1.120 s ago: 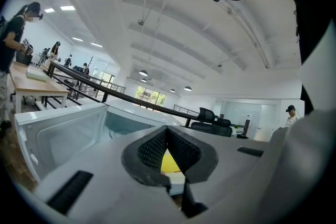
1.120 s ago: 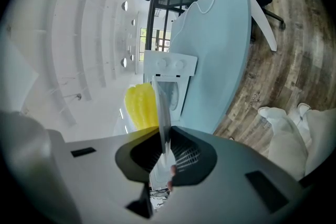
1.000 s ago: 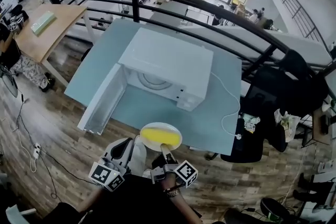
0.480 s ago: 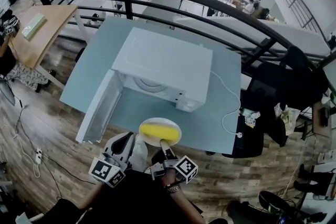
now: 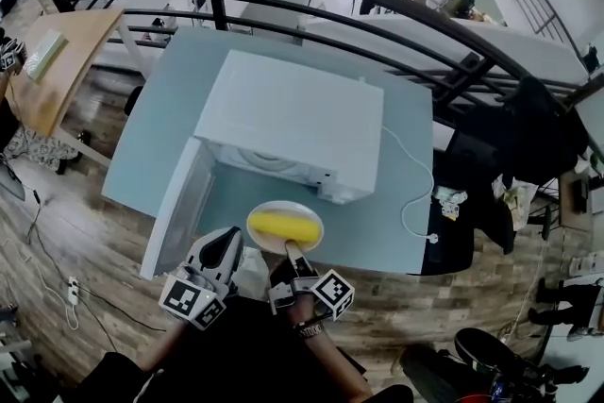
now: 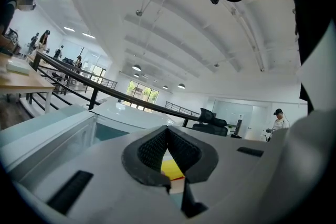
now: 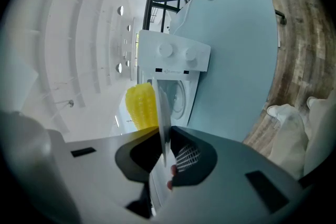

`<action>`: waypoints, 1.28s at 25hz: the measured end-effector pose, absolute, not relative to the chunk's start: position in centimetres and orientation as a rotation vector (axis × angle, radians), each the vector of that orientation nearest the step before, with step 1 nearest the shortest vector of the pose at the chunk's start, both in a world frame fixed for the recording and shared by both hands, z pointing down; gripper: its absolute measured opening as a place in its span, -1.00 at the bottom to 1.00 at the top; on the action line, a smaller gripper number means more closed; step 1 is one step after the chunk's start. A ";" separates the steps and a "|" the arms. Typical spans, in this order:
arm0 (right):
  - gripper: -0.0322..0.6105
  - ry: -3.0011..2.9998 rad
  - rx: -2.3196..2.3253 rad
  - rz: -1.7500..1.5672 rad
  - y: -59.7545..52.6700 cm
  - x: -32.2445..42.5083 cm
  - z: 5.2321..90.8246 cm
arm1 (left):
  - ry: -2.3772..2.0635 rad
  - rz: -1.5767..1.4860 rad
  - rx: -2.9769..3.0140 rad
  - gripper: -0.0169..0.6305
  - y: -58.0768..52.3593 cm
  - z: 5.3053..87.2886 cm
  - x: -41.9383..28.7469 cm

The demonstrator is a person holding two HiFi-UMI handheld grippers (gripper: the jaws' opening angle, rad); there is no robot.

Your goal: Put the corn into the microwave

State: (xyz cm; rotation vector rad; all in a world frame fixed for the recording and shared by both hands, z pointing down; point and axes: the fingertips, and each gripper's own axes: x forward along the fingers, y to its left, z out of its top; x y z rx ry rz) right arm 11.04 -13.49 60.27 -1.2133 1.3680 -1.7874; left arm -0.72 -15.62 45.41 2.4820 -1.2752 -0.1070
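Pale blue-green glass tops the table (image 5: pixel 396 203) where a white microwave (image 5: pixel 293 113) stands, its door (image 5: pixel 179 203) swung wide open on the left side in the head view. In front of the microwave, near the door's free edge, the left gripper (image 5: pixel 227 239) hovers with its jaws pressed together on nothing. The right gripper (image 5: pixel 291 248) beside it has its jaws clamped on the near rim of a white plate (image 5: pixel 283 206), held level just outside the microwave's open cavity. A yellow cob of corn (image 5: pixel 283 226) lies across the plate, not yet inside.
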 end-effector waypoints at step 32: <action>-0.80 1.281 -1.260 -1.760 -24.3 7.3 68.2 | -1.208 -0.050 2.517 -0.94 -22.3 47.2 -3.8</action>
